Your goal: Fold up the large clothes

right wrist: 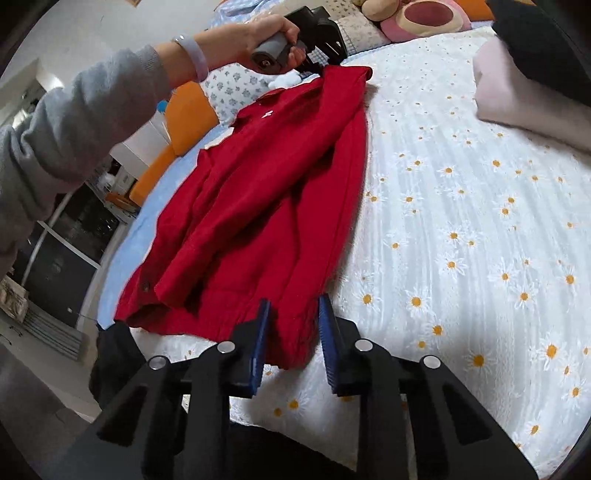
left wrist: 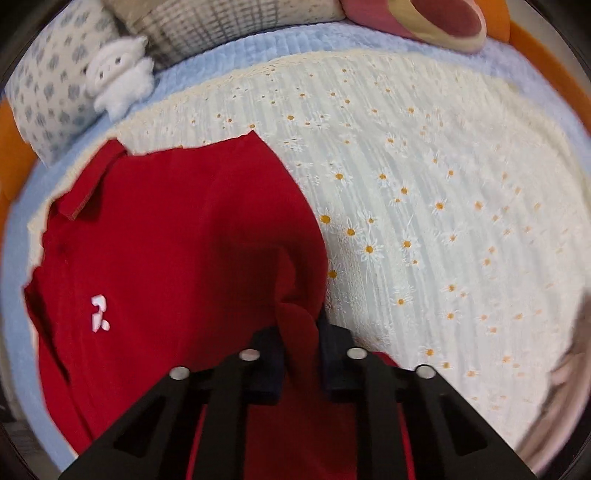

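A red jacket (right wrist: 258, 192) with a small white chest logo lies lengthwise on a daisy-print bedspread (right wrist: 461, 221), one side folded over the body. My left gripper (left wrist: 299, 325) is shut on a bunch of the red jacket (left wrist: 166, 240) at its shoulder end and lifts that fabric a little. It also shows in the right wrist view (right wrist: 321, 66), held by a hand in a grey sleeve. My right gripper (right wrist: 293, 317) stands with its blue pads apart over the jacket's hem, open, not pinching the cloth.
A white plush toy (left wrist: 118, 85), patterned pillows (left wrist: 51, 92) and a pink cushion (left wrist: 417, 18) line the head of the bed. Folded pink cloth (right wrist: 524, 107) and a dark garment (right wrist: 543, 40) lie at the far right. The bed's left edge drops to the floor (right wrist: 40, 373).
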`<state>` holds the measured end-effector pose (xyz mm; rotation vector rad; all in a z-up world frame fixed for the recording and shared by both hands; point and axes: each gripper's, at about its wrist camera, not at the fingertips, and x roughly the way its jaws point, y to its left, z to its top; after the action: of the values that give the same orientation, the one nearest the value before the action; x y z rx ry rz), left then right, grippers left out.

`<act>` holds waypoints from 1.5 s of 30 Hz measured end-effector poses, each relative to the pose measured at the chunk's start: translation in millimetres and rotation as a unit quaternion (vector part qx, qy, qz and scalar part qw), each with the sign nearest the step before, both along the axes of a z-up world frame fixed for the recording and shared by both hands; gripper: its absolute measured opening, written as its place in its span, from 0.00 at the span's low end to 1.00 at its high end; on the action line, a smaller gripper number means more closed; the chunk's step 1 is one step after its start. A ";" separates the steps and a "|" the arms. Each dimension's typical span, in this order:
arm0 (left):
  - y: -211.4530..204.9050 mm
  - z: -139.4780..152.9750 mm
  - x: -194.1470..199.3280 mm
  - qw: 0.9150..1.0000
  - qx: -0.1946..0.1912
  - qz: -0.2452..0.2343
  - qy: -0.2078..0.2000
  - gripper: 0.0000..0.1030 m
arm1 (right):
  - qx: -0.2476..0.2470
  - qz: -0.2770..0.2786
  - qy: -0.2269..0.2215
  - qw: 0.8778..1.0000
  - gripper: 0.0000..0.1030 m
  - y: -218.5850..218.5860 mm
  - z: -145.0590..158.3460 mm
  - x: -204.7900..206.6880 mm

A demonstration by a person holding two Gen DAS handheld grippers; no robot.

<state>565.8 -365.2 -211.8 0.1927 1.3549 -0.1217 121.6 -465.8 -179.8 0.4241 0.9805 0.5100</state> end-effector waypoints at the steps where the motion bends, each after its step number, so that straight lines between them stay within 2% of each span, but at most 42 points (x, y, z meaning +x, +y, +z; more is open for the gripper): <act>1: 9.0 6.2 1.2 0.999 -0.037 0.006 0.005 0.14 | 0.006 0.001 -0.004 1.000 0.22 -0.5 3.8 -0.1; 3: 23.0 14.7 2.3 0.995 -0.095 0.007 0.015 0.13 | 0.020 0.005 -0.012 1.000 0.22 -2.8 14.9 0.1; 6: 53.1 27.8 5.5 0.983 -0.182 0.016 0.025 0.13 | 0.041 0.024 -0.029 0.998 0.21 1.5 36.6 4.0; 10: 105.1 47.3 10.2 0.952 -0.305 0.025 0.034 0.13 | 0.020 0.068 -0.059 0.996 0.21 29.1 70.4 14.9; 12: 126.4 57.5 8.5 0.942 -0.335 0.017 0.026 0.13 | 0.009 0.095 -0.073 0.993 0.21 47.7 86.8 19.3; 17: 216.4 70.7 12.1 0.902 -0.430 0.027 0.007 0.13 | -0.016 0.178 -0.091 0.980 0.21 109.3 113.2 25.4; 19: 248.9 69.0 14.9 0.895 -0.444 0.031 -0.004 0.13 | -0.025 0.207 -0.090 0.974 0.21 131.6 115.0 24.9; 22: 295.1 50.8 17.5 0.887 -0.458 0.054 -0.009 0.13 | -0.044 0.242 -0.079 0.966 0.21 161.5 109.6 27.5; 25: 329.4 11.6 20.9 0.886 -0.456 0.082 0.005 0.13 | -0.060 0.262 -0.052 0.962 0.21 182.1 93.9 33.6; 31: 364.3 -66.1 25.9 0.868 -0.478 0.135 0.020 0.16 | -0.112 0.286 -0.015 0.952 0.21 207.9 64.6 36.7; 32: 368.5 -76.2 25.7 0.854 -0.500 0.141 0.022 0.15 | -0.113 0.287 -0.011 0.951 0.21 208.9 61.9 36.5; 34: 372.2 -82.0 22.5 0.839 -0.524 0.146 0.013 0.15 | -0.116 0.286 -0.009 0.951 0.22 209.0 59.1 35.9; 35: 374.0 -80.6 19.9 0.839 -0.523 0.148 0.011 0.16 | -0.116 0.285 -0.009 0.951 0.25 209.0 60.2 36.7; 36: 376.3 -77.6 16.1 0.842 -0.518 0.151 0.009 0.21 | -0.115 0.287 -0.013 0.951 0.29 208.9 62.2 34.9; 38: 382.7 -65.5 5.5 0.848 -0.506 0.159 0.008 0.37 | -0.107 0.291 -0.021 0.950 0.51 208.5 69.1 28.9; 39: 387.4 -54.4 -4.6 0.855 -0.495 0.157 0.003 0.50 | -0.096 0.284 -0.036 0.953 0.55 203.1 75.8 22.9; 40: 391.3 -42.7 -16.5 0.872 -0.465 0.156 -0.003 0.74 | -0.093 0.275 -0.055 0.955 0.59 196.7 83.1 16.1; 41: 394.4 -34.1 -27.2 0.883 -0.445 0.150 -0.009 0.81 | -0.098 0.261 -0.074 0.957 0.62 189.7 89.4 8.4; 42: 398.5 -25.4 -41.8 0.894 -0.427 0.139 -0.011 0.81 | -0.108 0.251 -0.084 0.958 0.62 185.9 92.3 2.4; 45: 411.1 -14.4 -104.1 0.904 -0.412 0.109 0.022 0.81 | -0.140 0.230 -0.125 0.955 0.63 172.6 97.7 -17.5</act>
<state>461.7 45.8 -226.2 -0.6778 1.2546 -0.4980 104.2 -293.2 -82.0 -0.1310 0.8866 0.8103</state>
